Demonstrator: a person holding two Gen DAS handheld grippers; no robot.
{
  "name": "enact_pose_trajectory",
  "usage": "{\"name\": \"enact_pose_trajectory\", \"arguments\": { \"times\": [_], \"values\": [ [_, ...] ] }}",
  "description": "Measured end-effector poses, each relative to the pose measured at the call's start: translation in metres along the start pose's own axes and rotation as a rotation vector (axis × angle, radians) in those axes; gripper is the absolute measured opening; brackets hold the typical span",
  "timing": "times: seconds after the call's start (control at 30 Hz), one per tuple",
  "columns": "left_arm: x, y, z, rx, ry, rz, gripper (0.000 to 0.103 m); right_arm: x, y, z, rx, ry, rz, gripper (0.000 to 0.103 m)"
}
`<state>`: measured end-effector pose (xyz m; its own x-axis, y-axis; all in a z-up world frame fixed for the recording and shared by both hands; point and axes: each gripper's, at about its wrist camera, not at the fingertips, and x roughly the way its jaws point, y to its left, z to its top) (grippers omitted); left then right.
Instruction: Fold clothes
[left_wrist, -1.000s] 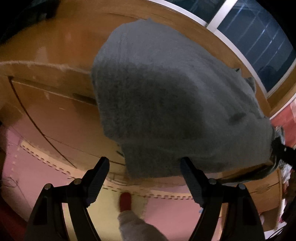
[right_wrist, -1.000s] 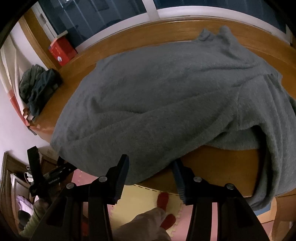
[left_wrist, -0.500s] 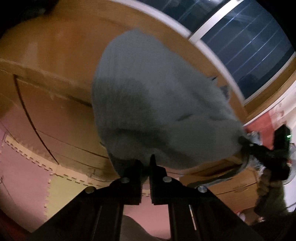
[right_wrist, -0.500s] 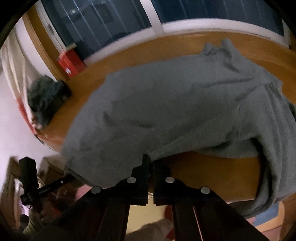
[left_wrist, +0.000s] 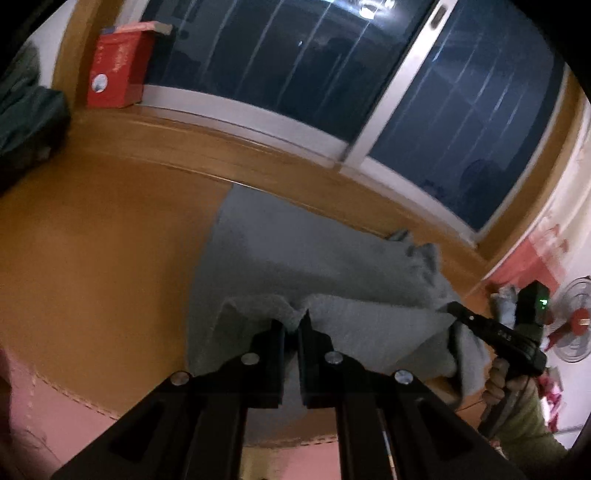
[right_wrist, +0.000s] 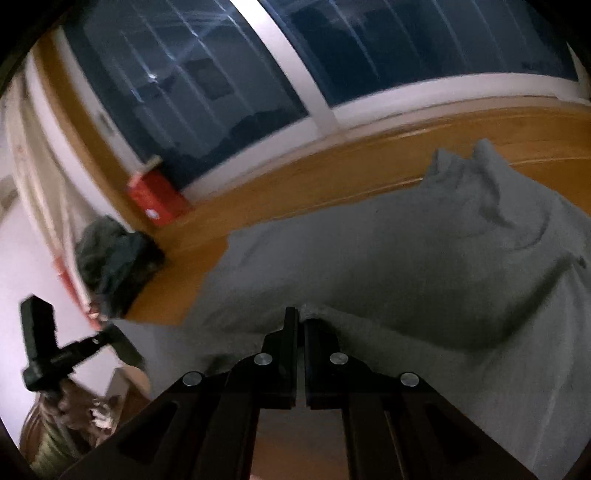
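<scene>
while both my grippers pinch the near hem, the fold is just starting. left gripper (left_wrist: 293, 325) is clamped tight on the grey sweater (left_wrist: 332, 266); right gripper (right_wrist: 300, 319) likewise, fabric bunched at the tips. sweater lies across the wooden table (left_wrist: 92, 240), hem raised. next, i judge: carry the hem toward the window, both corners level. left view alone shows a fan (left_wrist: 574, 325); right view shows the dark clothes pile (right_wrist: 110, 254) clearer.

In the left wrist view, the garment (left_wrist: 314, 266) lay on the desk (left_wrist: 96, 236) at centre frame, my left fingers (left_wrist: 275, 332) below it, a box (left_wrist: 118, 70) upper left, my right gripper (left_wrist: 452, 308) at right.
</scene>
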<state>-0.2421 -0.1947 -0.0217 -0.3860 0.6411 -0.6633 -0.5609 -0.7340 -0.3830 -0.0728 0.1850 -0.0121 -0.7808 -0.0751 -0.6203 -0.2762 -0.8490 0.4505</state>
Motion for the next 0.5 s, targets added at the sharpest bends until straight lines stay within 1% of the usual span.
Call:
{"name": "enact_pose_trajectory", "arguments": {
  "times": [0.03,0.07,0.13,0.2,0.23,0.27,0.3,0.33,0.4,0.43,0.5],
  "values": [
    [0.006,0.013,0.003,0.004,0.029,0.004,0.005,0.017,-0.002,0.003,0.003,0.033,-0.035,0.005],
    [0.022,0.018,0.011,-0.001,0.064,0.019,0.006,0.032,-0.004,0.004,0.005,0.064,-0.072,0.005],
    [0.054,0.034,0.022,-0.017,0.139,0.024,0.008,0.058,-0.007,0.002,0.007,0.118,-0.148,0.007],
    [0.074,0.047,0.024,-0.036,0.197,-0.011,0.008,0.079,-0.008,-0.001,0.008,0.156,-0.215,0.009],
    [0.084,0.053,0.025,-0.045,0.225,-0.029,0.008,0.079,-0.006,-0.002,0.008,0.140,-0.229,0.011],
    [0.089,0.058,0.028,-0.019,0.253,-0.045,0.008,0.079,-0.003,-0.003,0.013,0.128,-0.247,0.012],
    [0.094,0.062,0.031,0.007,0.282,-0.061,0.008,0.078,0.000,-0.004,0.027,0.123,-0.271,0.015],
    [0.095,0.065,0.033,0.043,0.309,-0.069,0.012,0.076,0.004,-0.004,0.041,0.118,-0.295,0.018],
    [0.102,0.063,0.040,0.119,0.360,-0.094,0.016,0.071,0.013,-0.007,0.068,0.100,-0.339,0.029],
    [0.100,0.066,0.042,0.163,0.376,-0.094,0.016,0.063,0.023,-0.012,0.076,0.072,-0.355,0.032],
    [0.095,0.071,0.045,0.245,0.402,-0.091,0.017,0.047,0.044,-0.022,0.093,0.017,-0.388,0.044]
  ]
}}
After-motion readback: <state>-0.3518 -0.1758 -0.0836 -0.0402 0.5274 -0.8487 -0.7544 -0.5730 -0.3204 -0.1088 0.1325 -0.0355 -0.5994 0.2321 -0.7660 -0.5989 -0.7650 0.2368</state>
